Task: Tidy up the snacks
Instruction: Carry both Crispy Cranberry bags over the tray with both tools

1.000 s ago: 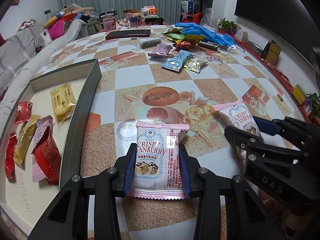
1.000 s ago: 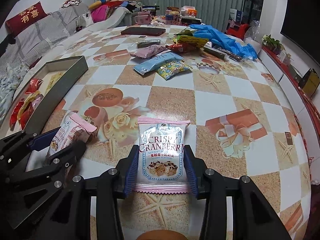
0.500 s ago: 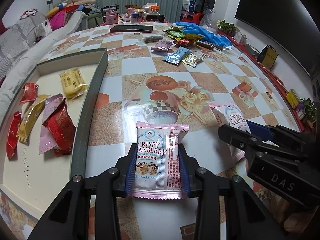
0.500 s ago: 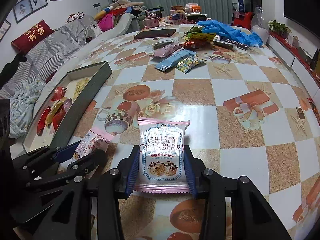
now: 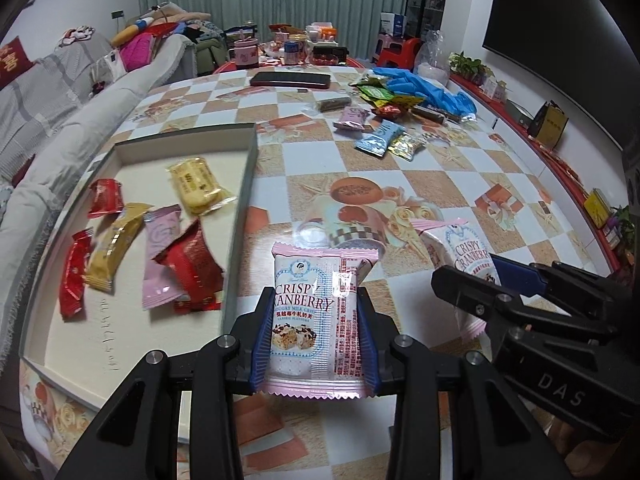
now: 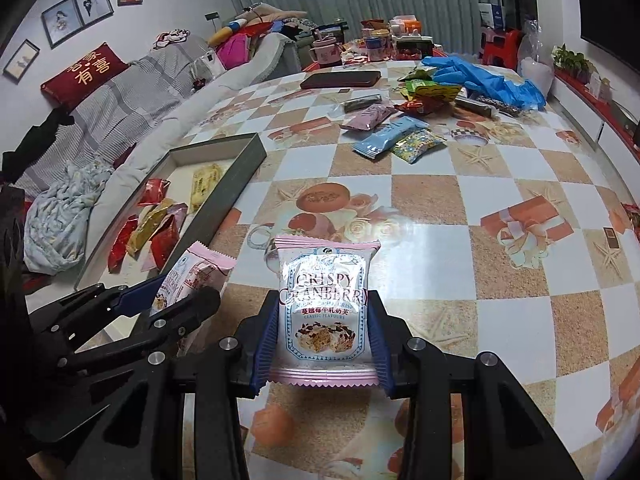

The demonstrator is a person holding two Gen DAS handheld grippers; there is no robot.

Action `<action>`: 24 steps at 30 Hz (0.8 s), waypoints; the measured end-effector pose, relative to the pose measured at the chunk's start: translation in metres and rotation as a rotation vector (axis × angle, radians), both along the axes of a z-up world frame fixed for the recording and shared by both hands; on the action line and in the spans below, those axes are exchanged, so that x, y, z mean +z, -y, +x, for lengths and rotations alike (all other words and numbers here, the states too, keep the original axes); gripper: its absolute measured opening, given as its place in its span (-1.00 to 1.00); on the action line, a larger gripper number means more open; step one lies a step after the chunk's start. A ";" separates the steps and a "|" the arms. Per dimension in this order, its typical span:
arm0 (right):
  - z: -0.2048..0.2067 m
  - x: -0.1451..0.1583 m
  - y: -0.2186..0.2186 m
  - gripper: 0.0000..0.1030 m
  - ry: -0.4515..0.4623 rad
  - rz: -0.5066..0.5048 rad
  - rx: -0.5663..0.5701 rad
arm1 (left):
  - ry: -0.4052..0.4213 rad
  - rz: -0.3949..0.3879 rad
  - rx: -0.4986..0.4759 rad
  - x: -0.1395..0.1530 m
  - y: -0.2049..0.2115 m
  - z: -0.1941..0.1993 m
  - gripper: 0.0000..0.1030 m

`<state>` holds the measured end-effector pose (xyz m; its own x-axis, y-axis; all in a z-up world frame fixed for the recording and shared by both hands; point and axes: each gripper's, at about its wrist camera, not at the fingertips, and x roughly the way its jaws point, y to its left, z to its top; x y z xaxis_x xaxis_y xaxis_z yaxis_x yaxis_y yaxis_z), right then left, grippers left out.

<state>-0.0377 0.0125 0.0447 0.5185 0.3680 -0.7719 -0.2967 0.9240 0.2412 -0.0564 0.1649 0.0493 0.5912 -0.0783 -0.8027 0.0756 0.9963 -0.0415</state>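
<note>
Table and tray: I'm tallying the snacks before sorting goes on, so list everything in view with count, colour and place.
Crispy Cranberry packets: two, pink and white, one in the left gripper, one in the right gripper.
Tray: one, grey wall, pale floor, table's left side.
Snacks in tray: six; three red, one yellow, one gold, one pink.
Loose snacks: a light blue packet, a pink one, a gold-speckled one and more mixed colours behind, far side of table; count unclear.
Blue gloves: far right; count unclear.
Dark flat case: one, far edge.
Table: one, orange-and-white checked cover.
Left gripper: black, blue pads, clamped on its packet.
Right gripper: same, clamped on its packet.
</note>
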 end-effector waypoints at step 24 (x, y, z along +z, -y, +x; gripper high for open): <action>0.003 0.028 -0.132 -0.16 0.074 -0.067 0.256 | -0.010 -0.036 0.309 0.010 -0.152 -0.019 -0.21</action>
